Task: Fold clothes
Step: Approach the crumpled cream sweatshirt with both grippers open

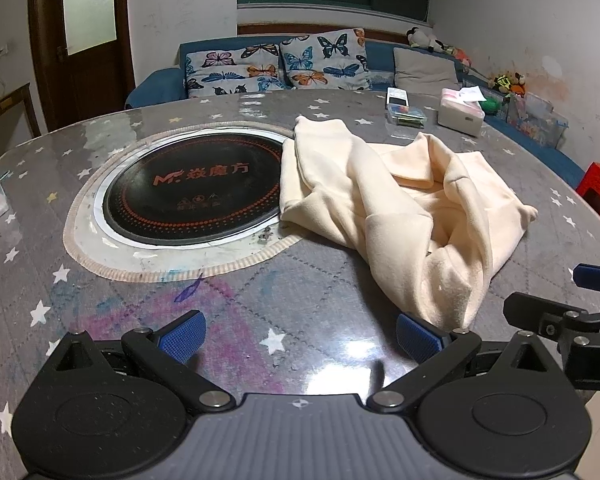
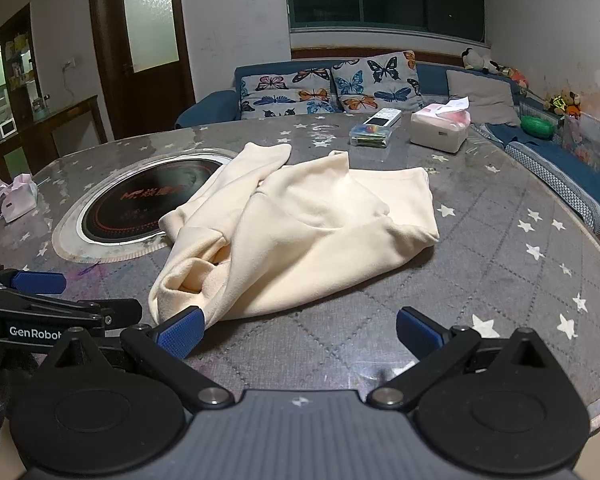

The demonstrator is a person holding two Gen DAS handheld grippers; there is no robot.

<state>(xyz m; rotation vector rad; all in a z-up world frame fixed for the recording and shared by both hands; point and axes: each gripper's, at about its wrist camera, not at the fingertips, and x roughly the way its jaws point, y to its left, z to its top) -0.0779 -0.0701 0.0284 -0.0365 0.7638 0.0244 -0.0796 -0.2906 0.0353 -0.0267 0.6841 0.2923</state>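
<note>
Cream fleece garment [image 1: 396, 204] lies crumpled in a loose heap on the round grey star-patterned table [image 1: 300, 296], its far-left edge overlapping the rim of the black round induction cooktop [image 1: 192, 196] set in the tabletop. Left gripper [image 1: 300, 338] hovers low over the table's near edge, blue-padded jaws spread wide, nothing between them; its right pad sits just beside the garment's near corner. Right gripper [image 2: 300, 336] likewise wide apart and empty, left pad just at the garment's near hem, contact unclear. White tissue box [image 2: 440, 128], clear plastic box [image 2: 371, 136] and white remote [image 2: 383, 117] sit at the table's far side. Blue sofa with butterfly-print cushions [image 2: 332, 88] behind.
</note>
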